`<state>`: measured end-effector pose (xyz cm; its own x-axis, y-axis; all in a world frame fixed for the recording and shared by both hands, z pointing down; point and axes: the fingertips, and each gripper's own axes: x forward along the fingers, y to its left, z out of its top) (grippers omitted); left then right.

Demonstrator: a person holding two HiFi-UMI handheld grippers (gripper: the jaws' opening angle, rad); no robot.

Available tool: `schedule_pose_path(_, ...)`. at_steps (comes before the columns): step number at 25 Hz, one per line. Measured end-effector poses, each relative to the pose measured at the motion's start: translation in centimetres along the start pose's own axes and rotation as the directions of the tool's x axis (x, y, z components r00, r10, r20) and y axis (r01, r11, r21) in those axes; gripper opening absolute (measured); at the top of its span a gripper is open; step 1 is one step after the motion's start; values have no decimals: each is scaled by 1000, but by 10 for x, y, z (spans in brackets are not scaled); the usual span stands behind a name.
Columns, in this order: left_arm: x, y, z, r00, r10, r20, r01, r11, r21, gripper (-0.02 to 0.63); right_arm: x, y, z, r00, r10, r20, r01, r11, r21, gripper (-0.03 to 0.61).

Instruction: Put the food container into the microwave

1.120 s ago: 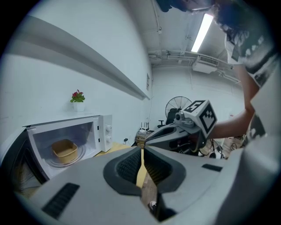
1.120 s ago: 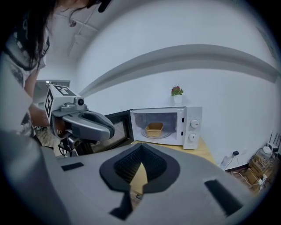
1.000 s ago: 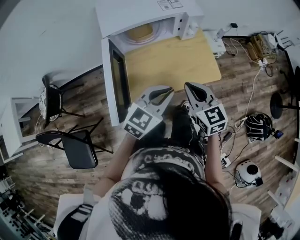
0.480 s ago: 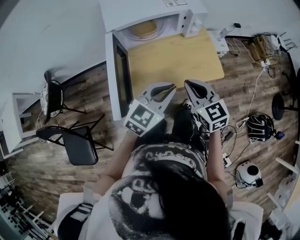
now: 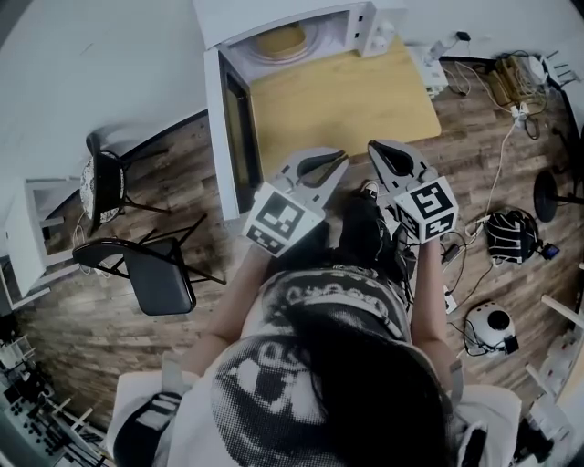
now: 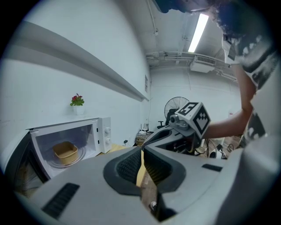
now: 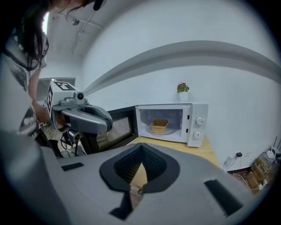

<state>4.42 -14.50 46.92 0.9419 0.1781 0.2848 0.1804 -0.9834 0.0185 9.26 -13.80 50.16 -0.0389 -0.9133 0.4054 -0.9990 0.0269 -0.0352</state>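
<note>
Already inside the white microwave (image 7: pixel 195 127), on its glass turntable (image 7: pixel 172 131), door (image 7: pixel 120 125) swung open: tan food container (image 7: pixel 159 125). Both closed tip to tip, gripping nothing, side by side near the wooden table's (image 5: pixel 356 100) front edge: left gripper (image 5: pixel 338 158), right gripper (image 5: pixel 374 146).

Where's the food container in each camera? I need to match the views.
Head view: food container, top centre, inside the microwave.
Left gripper view: food container at lower left.
Right gripper view: food container just right of centre.
Shared landmark: the microwave's open door, left of it in all three.
</note>
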Motion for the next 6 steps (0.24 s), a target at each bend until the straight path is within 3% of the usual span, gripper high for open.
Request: schedule_pose_path(6, -2, -3, 1, 1000, -6, 1, 6, 1000, 5, 15, -3, -4, -3, 1000, 3, -7, -3, 1000, -2, 2)
